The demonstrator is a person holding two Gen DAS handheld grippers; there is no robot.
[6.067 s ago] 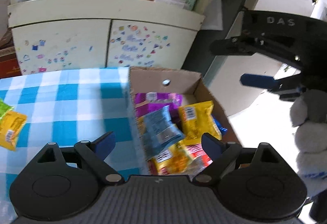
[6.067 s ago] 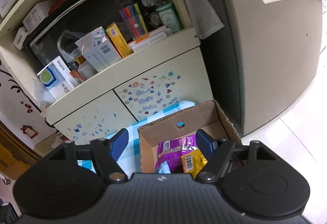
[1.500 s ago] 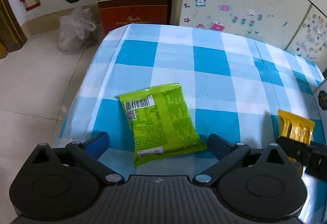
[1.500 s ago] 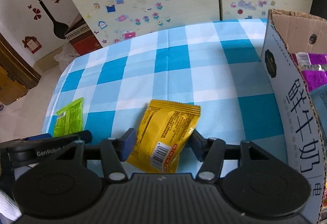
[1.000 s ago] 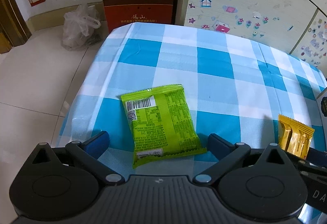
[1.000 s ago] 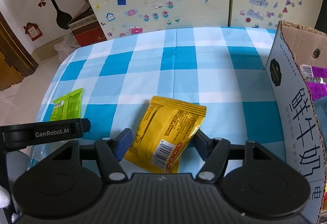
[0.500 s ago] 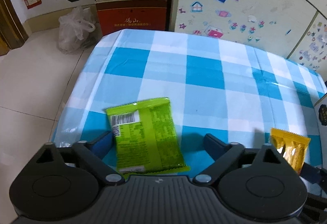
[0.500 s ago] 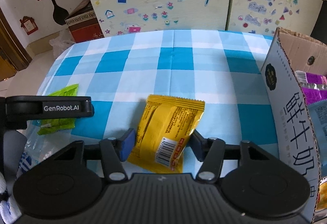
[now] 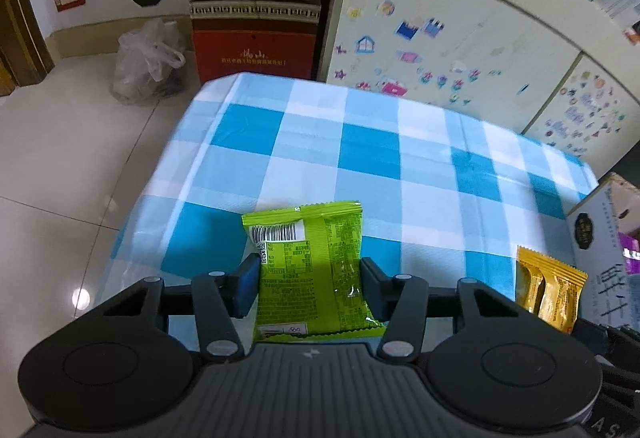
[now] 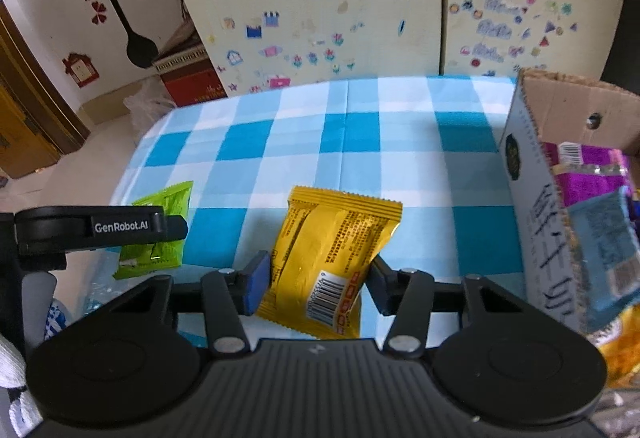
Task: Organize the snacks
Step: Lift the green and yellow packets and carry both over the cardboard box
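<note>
- Your left gripper [image 9: 308, 280] has just been closing, and its pads now press both sides of the green packet [image 9: 310, 266], which stands tilted up off the checked tablecloth [image 9: 368, 154].
- Your right gripper [image 10: 318, 280] is clamped the same way on the yellow packet [image 10: 328, 258], barcode end nearest you, far end free.
- Both tools point steeply down at the near edge of the table, side by side, left one at the left corner.
- Judging from this, you are at the pick-up step: two snacks gripped, neither yet boxed.
- Next, you probably need to carry both right to the cardboard box [image 10: 536, 174], which stands at the right end of the table and already holds purple, blue and yellow packets.
- Raise them enough to clear the box's near wall before you let go.
</note>
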